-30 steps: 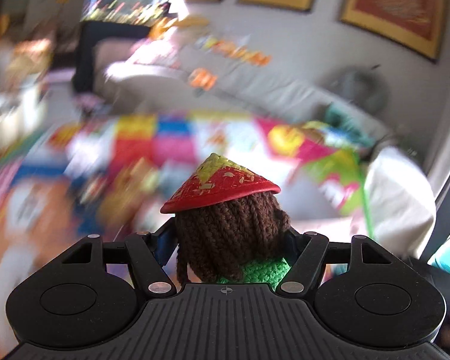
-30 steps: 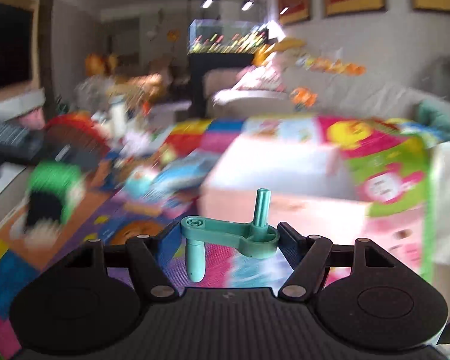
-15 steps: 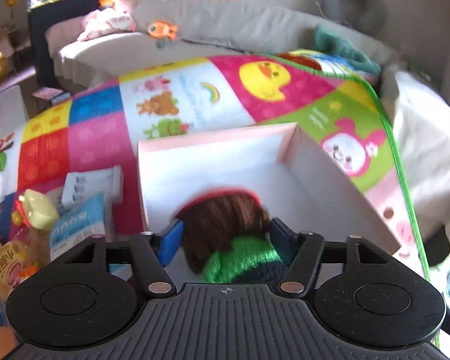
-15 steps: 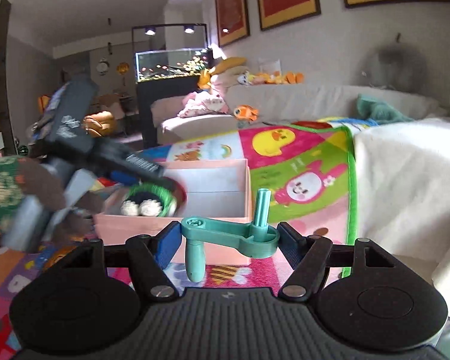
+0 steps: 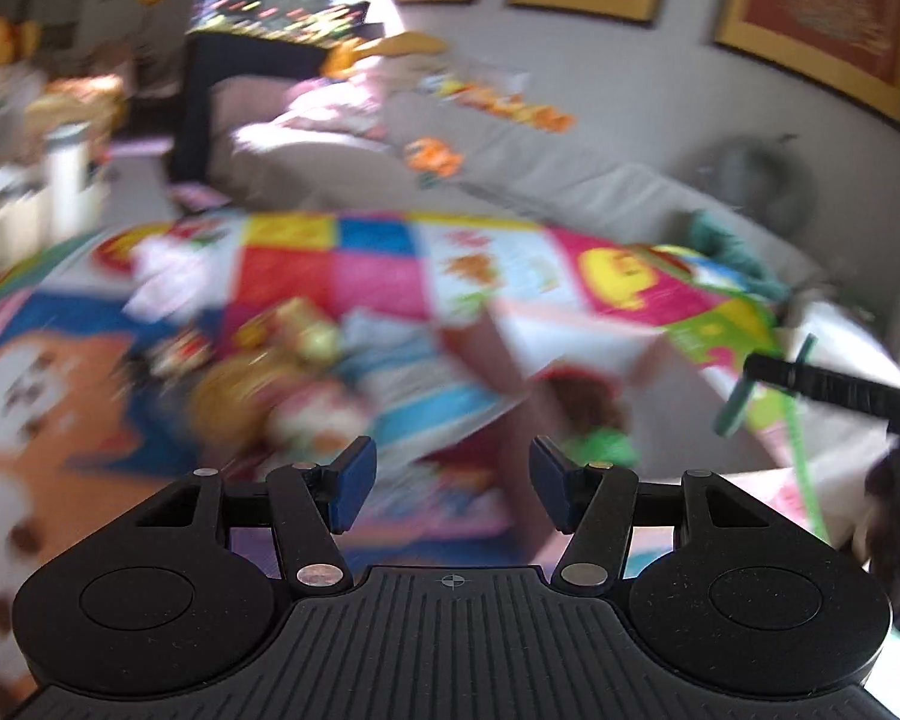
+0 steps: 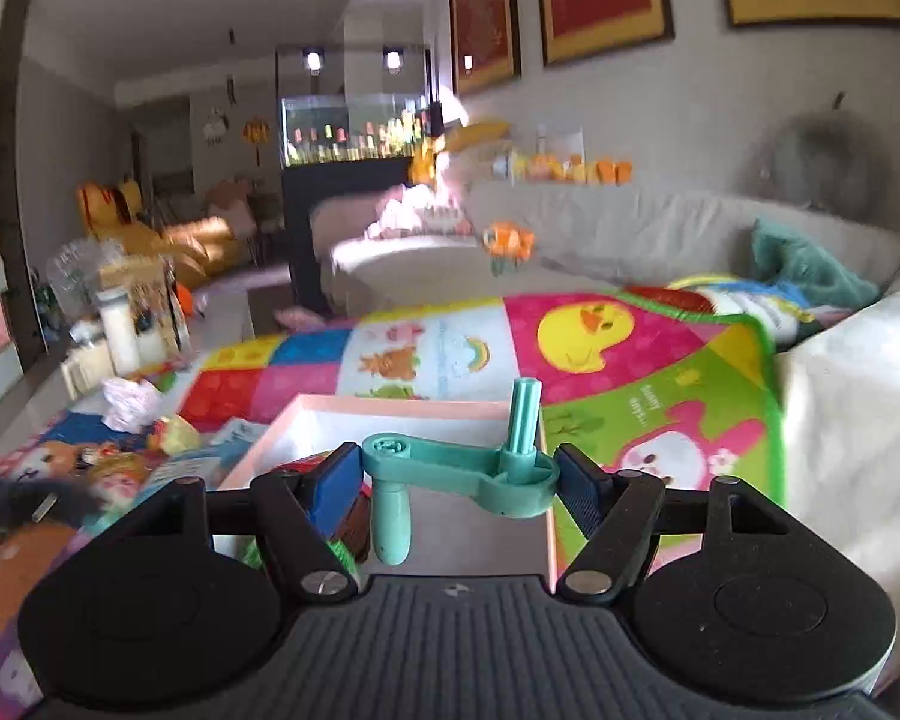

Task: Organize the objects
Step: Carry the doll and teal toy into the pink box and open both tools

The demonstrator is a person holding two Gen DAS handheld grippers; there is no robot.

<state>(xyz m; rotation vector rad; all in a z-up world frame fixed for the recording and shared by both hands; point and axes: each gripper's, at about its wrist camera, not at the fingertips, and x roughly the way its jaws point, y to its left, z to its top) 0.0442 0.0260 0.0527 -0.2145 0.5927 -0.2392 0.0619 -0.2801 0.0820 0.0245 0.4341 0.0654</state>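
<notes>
Presently the teal crank handle (image 6: pixel 459 471) sits clamped crosswise in the right claw (image 6: pixel 457 480), held just above the pink box (image 6: pixel 414 405). The crocheted doll (image 5: pixel 594 414) lies inside that box, brown hair and green body showing. Left claw (image 5: pixel 450 483) is spread wide with nothing between its blue pads (image 5: pixel 354 480). Box rests on a colourful play mat (image 6: pixel 606 354); left view heavily blurred.

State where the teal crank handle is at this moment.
In the right wrist view the teal crank handle sits centre frame, clamped between the right gripper fingers, in front of the pink box on the colourful play mat.
</notes>
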